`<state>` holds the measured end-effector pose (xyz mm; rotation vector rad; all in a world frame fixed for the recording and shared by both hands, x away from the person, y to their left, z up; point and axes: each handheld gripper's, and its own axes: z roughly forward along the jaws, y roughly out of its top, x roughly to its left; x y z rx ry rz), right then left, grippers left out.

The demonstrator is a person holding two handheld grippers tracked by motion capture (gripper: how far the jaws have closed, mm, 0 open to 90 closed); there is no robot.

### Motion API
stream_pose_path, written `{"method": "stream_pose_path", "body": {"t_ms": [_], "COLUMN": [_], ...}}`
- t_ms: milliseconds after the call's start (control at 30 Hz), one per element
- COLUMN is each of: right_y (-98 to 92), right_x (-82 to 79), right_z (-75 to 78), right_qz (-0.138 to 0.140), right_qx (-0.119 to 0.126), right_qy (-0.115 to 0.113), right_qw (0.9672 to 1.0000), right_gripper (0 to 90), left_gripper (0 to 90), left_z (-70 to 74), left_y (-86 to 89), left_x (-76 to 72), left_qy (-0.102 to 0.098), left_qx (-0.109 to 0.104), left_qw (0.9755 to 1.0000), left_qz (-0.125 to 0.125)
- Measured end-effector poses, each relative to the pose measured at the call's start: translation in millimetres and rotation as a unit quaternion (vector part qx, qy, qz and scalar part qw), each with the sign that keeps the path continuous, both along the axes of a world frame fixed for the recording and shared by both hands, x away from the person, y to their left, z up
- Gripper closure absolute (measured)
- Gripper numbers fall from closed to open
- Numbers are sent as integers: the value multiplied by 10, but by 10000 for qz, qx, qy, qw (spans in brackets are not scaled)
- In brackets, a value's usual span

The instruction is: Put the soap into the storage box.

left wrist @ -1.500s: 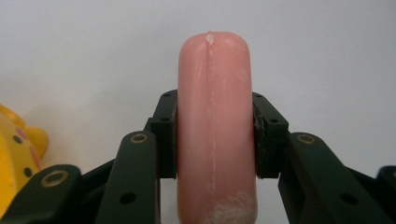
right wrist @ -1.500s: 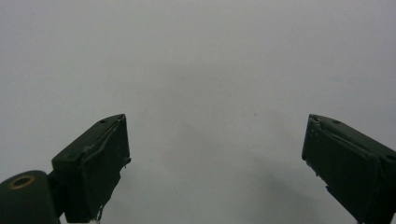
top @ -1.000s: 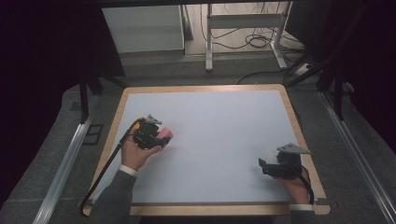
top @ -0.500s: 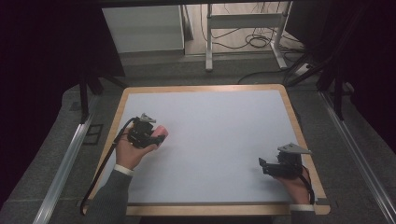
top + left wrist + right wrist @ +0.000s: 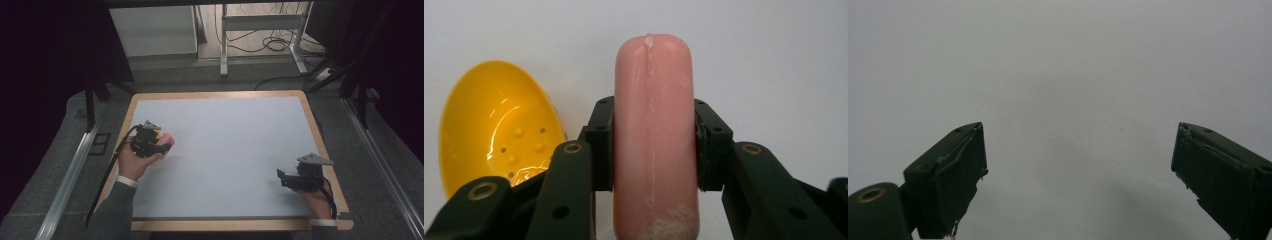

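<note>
Left claw (image 5: 655, 145) around pink soap (image 5: 655, 135)

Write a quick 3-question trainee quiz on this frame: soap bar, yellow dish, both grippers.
1. True or false: the left gripper has its jaws closed on the pink soap bar.
2. In the left gripper view, where does the yellow dish lie relative to the soap bar? A) to its left, B) to its right, C) directly beneath it.
3. Fill in: the right gripper has its jaws ____, with only the white table top between them.

Key:
1. True. The pads press on both sides of the bar.
2. A.
3. Open.
</note>
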<state>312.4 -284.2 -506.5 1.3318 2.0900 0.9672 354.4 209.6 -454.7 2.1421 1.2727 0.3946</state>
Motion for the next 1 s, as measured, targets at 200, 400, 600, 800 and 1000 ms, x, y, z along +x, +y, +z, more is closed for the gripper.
{"method": "stream_pose_path", "body": {"t_ms": [200,400,600,800,1000], "right_y": [5,12,10,9,10], "right_x": [-5,-3,-3,-2,0], "right_z": [4,-1,-4,-6,-11], "right_qz": [27,33,30,16,29], "right_qx": [4,-12,-23,-34,-25], "right_qy": [-23,-21,-16,-9,-11], "right_qw": [10000,10000,10000,10000,10000], "right_gripper": [73,73,73,73,73], "left_gripper": [603,604,603,603,604], "left_z": [1,-1,-9,-13,-17], "left_y": [67,136,192,270,334], "left_x": [-7,0,6,7,17], "left_qy": [-1,2,27,29,23], "left_qx": [-25,-43,-55,-57,-68], "left_qw": [10000,9999,9997,9995,9991], "left_qz": [82,162,240,320,422]}}
